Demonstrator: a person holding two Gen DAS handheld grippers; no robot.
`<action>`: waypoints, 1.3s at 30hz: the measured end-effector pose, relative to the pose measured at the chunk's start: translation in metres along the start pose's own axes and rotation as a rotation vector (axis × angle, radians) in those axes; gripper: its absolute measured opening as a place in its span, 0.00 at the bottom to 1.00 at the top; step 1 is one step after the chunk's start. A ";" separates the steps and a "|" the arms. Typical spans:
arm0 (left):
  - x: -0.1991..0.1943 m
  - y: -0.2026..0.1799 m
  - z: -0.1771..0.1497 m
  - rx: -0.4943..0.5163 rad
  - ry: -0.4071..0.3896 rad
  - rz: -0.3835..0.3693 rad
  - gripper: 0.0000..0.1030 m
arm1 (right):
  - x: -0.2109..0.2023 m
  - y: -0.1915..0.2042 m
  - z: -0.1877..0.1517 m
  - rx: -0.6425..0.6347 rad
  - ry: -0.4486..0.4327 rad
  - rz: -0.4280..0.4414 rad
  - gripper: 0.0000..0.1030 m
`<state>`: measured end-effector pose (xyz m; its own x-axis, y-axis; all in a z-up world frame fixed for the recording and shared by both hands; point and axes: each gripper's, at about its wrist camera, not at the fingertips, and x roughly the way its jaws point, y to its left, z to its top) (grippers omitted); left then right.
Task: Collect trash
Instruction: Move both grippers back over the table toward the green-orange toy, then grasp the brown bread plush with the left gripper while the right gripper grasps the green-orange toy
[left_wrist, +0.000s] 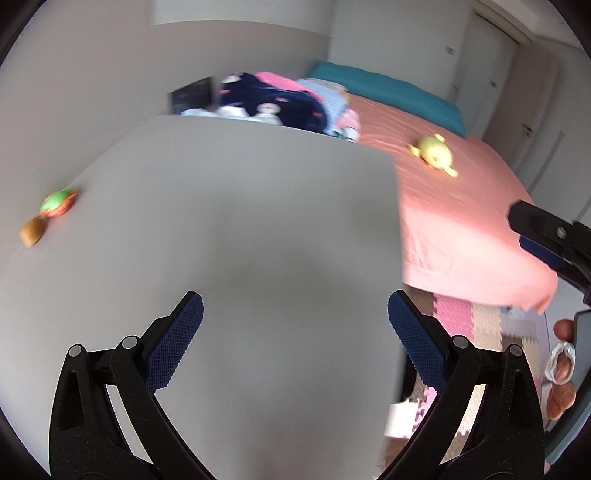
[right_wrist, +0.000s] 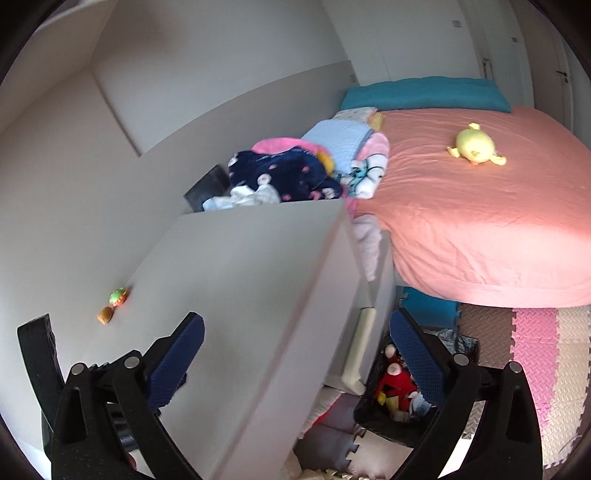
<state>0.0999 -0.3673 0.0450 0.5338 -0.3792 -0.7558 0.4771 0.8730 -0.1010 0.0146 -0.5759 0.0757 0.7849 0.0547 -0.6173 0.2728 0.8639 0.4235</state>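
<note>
From the left wrist view, the left gripper (left_wrist: 295, 328) hangs over the grey surface (left_wrist: 240, 221) with its jaws spread wide and nothing between them. The only loose things on that surface are at its far left edge against the wall: a small green-and-orange item (left_wrist: 58, 201) and, just beside it, a brown lump (left_wrist: 32, 230). Both are blurred, so whether they are trash or toys cannot be settled, but they look like the likeliest pickings. Beyond the surface lie a heap of clothes (left_wrist: 273, 99) and the pink bed (left_wrist: 461, 206) with a yellow plush toy (left_wrist: 434, 153). At the right edge the right gripper (left_wrist: 546, 236) shows only in part. From the right wrist view, the right gripper (right_wrist: 297, 332) is also wide open and empty, poised over the surface's near corner; the green-and-orange item (right_wrist: 119, 295) and brown lump (right_wrist: 104, 315) sit well off to its left, near the left gripper (right_wrist: 40, 354). Below, on the floor mats (right_wrist: 535, 354), a dark bin (right_wrist: 376, 410) holds a red plush and other bits. To do this step well, the left gripper seems the better reach: swing left, line the jaws around one piece at a time, come down low to the surface, and close gently so the piece does not skid into the wall.
</note>
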 end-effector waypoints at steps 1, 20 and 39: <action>-0.003 0.013 0.000 -0.018 -0.007 0.018 0.94 | 0.004 0.008 0.000 -0.006 0.004 0.016 0.97; -0.019 0.211 0.001 -0.293 -0.085 0.263 0.94 | 0.116 0.176 -0.032 -0.260 0.140 0.137 0.97; 0.019 0.303 0.033 -0.391 -0.093 0.412 0.94 | 0.191 0.266 -0.025 -0.421 0.185 0.151 0.97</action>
<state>0.2778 -0.1200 0.0209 0.6887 0.0066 -0.7250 -0.0677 0.9962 -0.0553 0.2229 -0.3230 0.0537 0.6756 0.2499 -0.6937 -0.1154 0.9651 0.2353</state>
